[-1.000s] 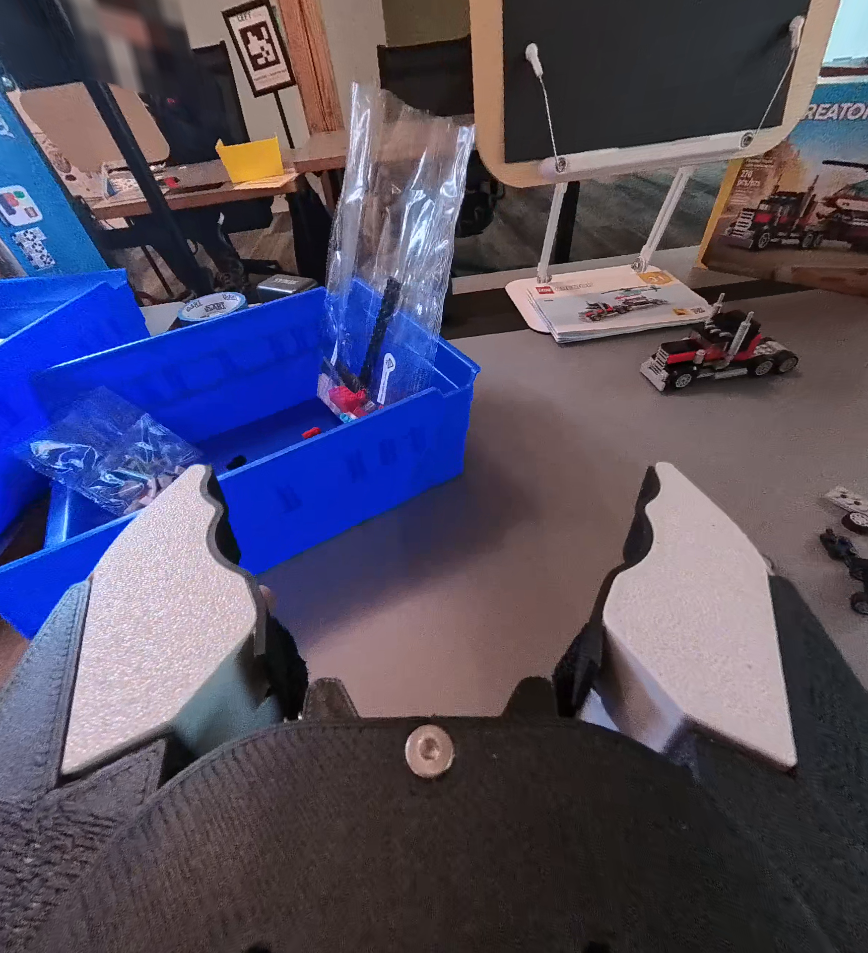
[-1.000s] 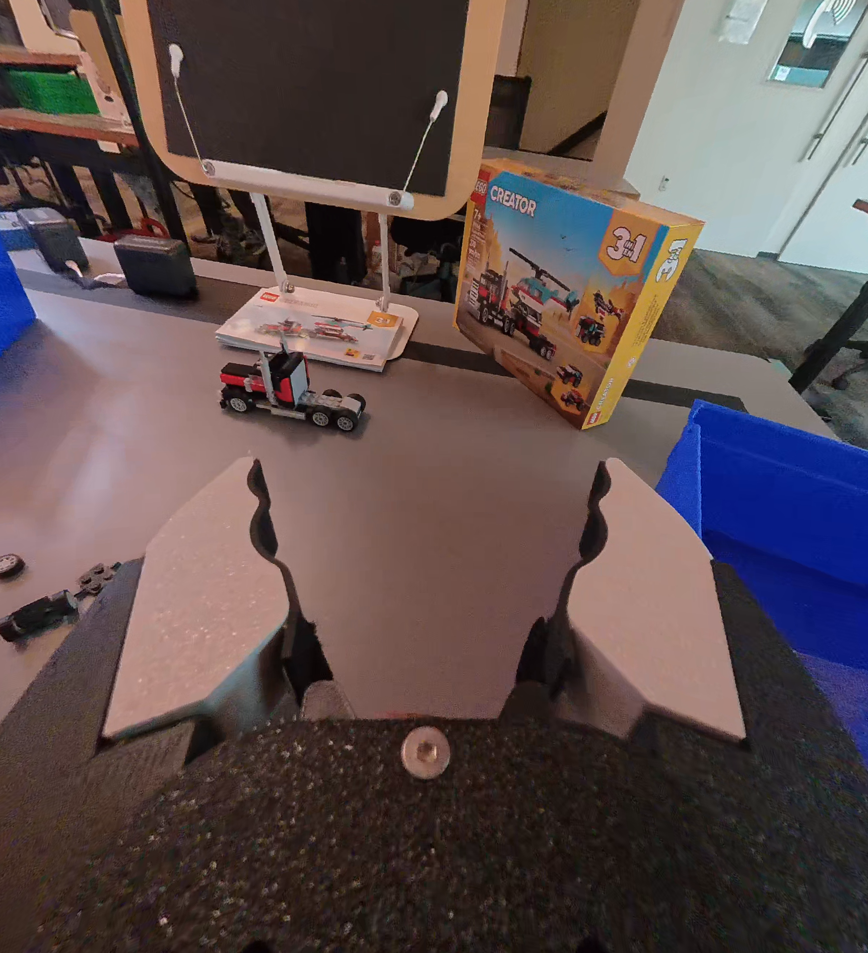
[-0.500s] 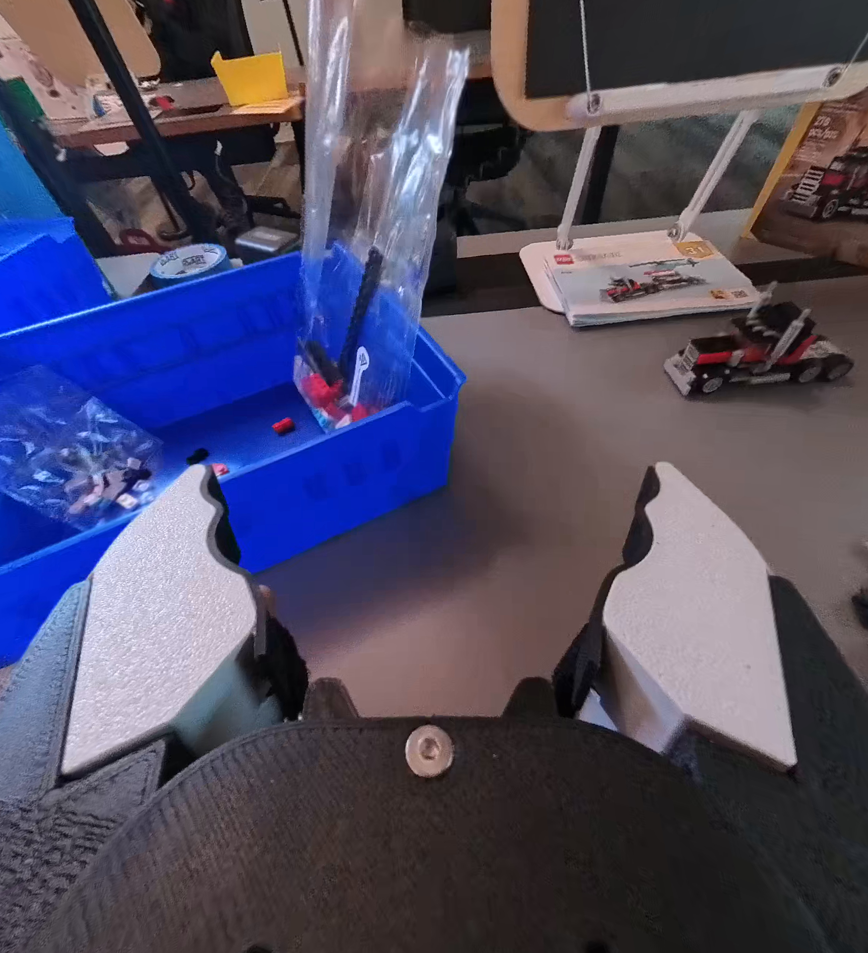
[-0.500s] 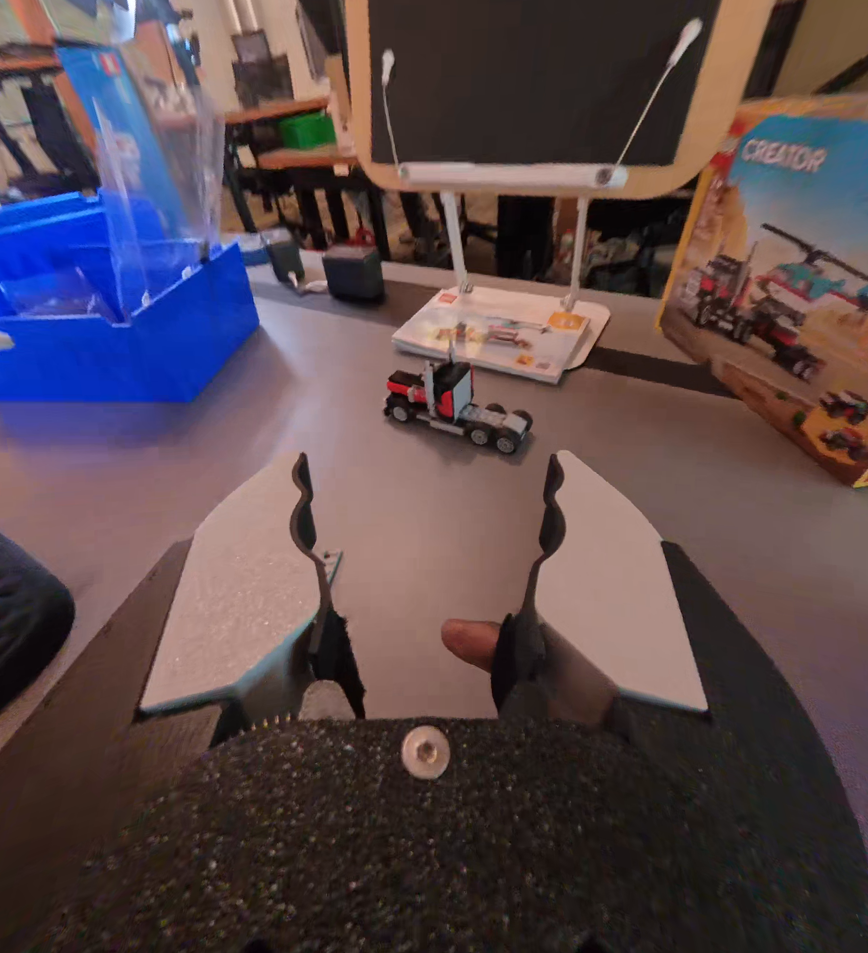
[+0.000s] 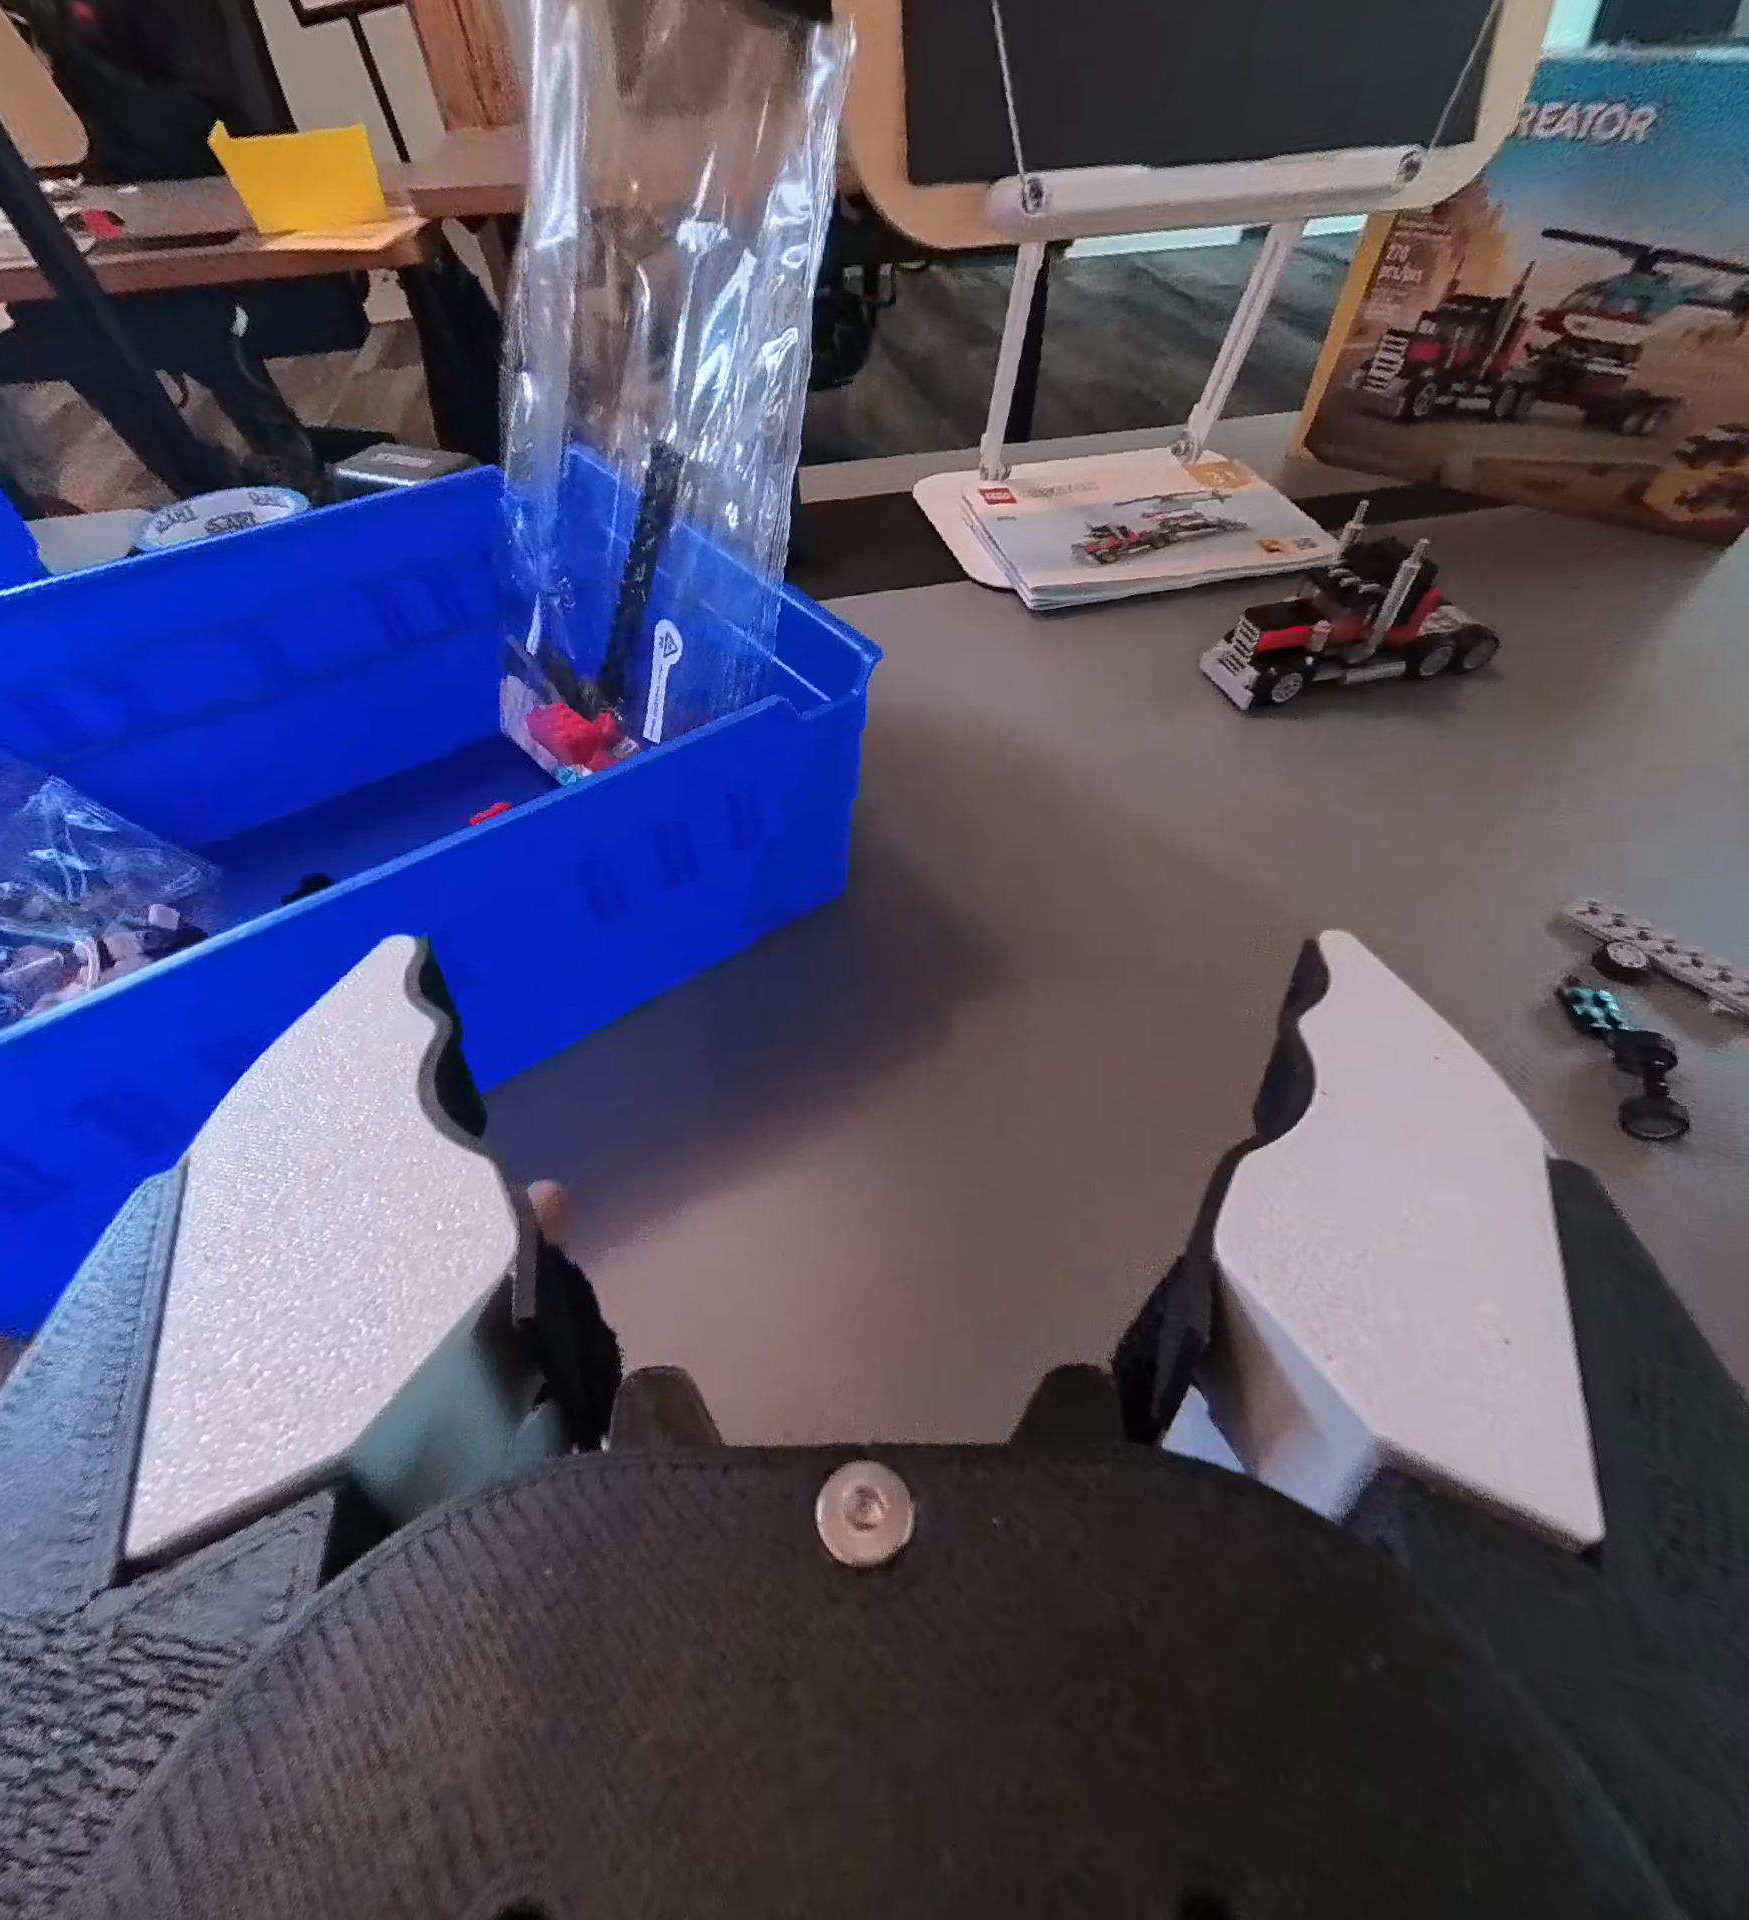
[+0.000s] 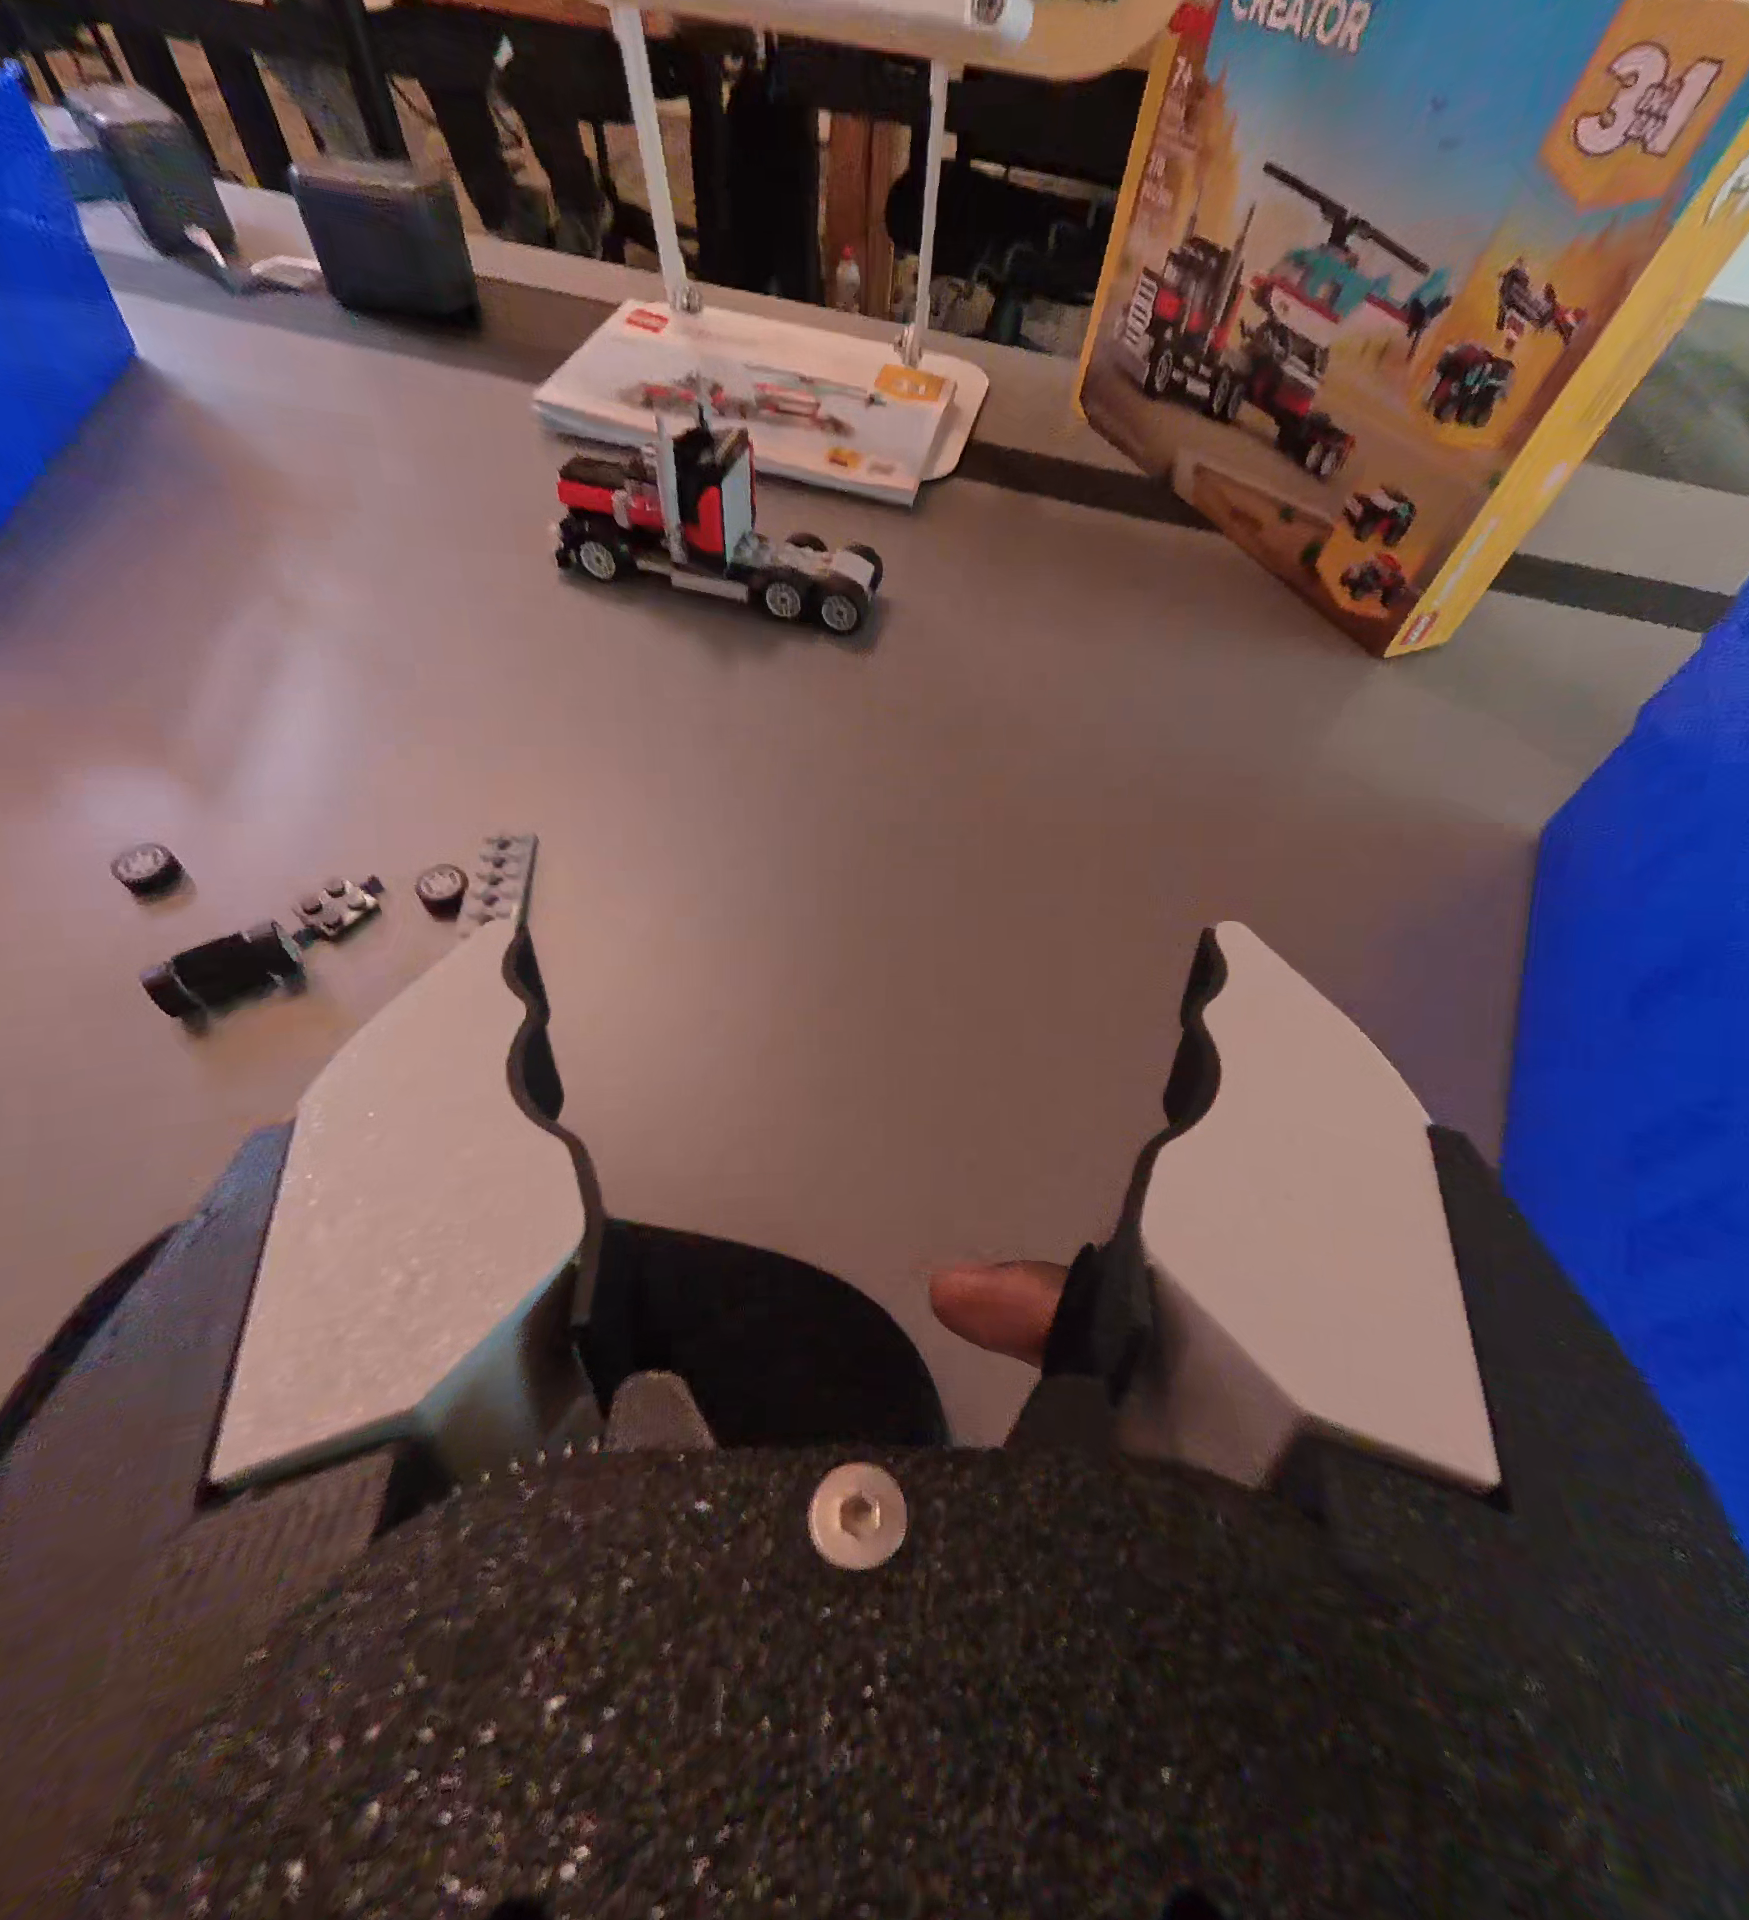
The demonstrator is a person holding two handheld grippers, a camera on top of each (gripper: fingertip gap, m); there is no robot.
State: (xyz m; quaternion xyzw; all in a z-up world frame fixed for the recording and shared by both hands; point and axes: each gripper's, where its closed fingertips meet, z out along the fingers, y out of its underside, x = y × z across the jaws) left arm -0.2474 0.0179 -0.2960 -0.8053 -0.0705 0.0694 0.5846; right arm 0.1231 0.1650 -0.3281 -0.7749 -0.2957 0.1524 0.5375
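Left claw (image 5: 870, 951): jaws wide apart, nothing between the pads, poised over bare grey bench (image 5: 953, 1039); its left finger (image 5: 330, 1195) overlaps the near wall of a blue bin (image 5: 641, 883), which stands just ahead and to the left. Right claw (image 6: 865, 935): jaws likewise wide and bare, above the same bench; a fingertip of the person (image 6: 995, 1304) shows at the base of its right finger. Loose parts lie just beyond the right claw's left fingertip: one grey studded plate (image 6: 506, 878) touching that tip in the view, two small black wheels (image 6: 148, 864), one small dark studded piece (image 6: 335, 904) and one black axle-like piece (image 6: 221, 966). In the left wrist view the same cluster lies to the right of the left claw, apart from it. Inside the blue bin: one upright clear bag (image 5: 662, 416) holding red and black pieces, one crumpled clear bag of small parts (image 5: 49, 914), and loose bricks on the floor, one of them red (image 5: 491, 812). A second blue bin (image 6: 1680, 1039) stands just right of the right claw. Farther off, centre: one assembled red-and-black toy truck (image 6: 714, 535), well apart from both claws. Behind it: one instruction booklet (image 6: 745, 400) on the white base of a stand, and one printed set box (image 6: 1421, 312) upright to the right.
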